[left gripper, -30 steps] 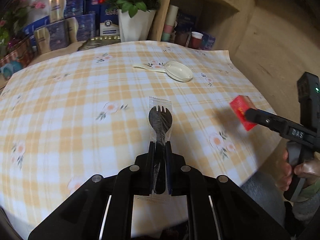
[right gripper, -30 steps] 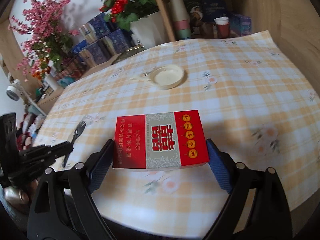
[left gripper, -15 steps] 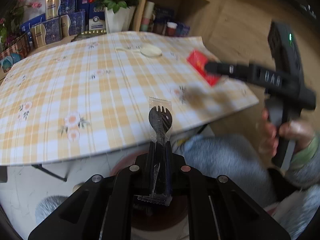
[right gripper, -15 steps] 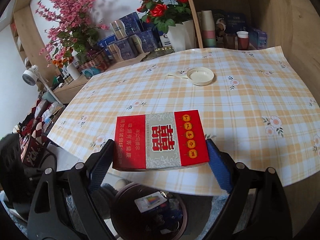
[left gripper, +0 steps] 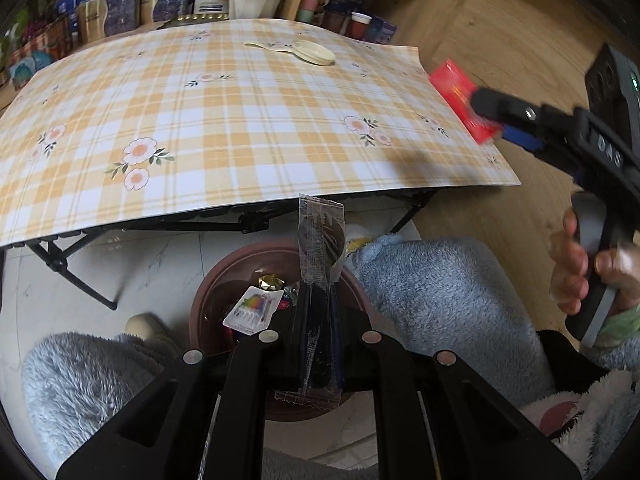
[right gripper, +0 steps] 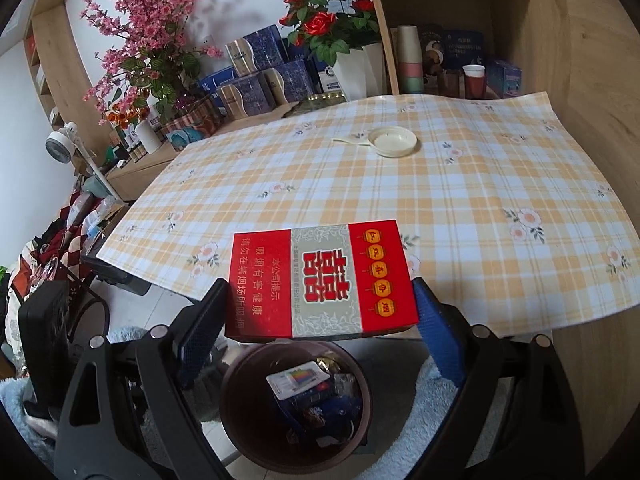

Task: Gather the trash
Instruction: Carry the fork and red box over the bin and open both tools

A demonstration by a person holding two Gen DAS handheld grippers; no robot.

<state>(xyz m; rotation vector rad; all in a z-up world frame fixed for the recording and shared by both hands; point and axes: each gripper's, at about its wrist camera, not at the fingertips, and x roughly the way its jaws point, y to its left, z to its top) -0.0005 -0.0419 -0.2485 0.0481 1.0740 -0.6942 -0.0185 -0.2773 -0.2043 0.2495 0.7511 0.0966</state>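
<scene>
My left gripper (left gripper: 318,320) is pinched tight on a clear-wrapped black spork (left gripper: 320,248), above the brown bin (left gripper: 208,292). My right gripper (right gripper: 320,312), jaws wide, clamps a red cigarette box (right gripper: 320,280) printed 喜喜 by its ends, over the bin beyond the table edge (right gripper: 520,320). A white lid (right gripper: 394,142) lies farther off on the cloth.

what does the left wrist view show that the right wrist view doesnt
Only the left wrist view shows the wrapped black spork pinched in the left gripper, and the hand holding the right gripper.

Only the right wrist view shows the red box's printed face between the right gripper's pads, the pink blossoms and a small fan.

Both show the checked tablecloth, the cream lid and the brown bin below.
</scene>
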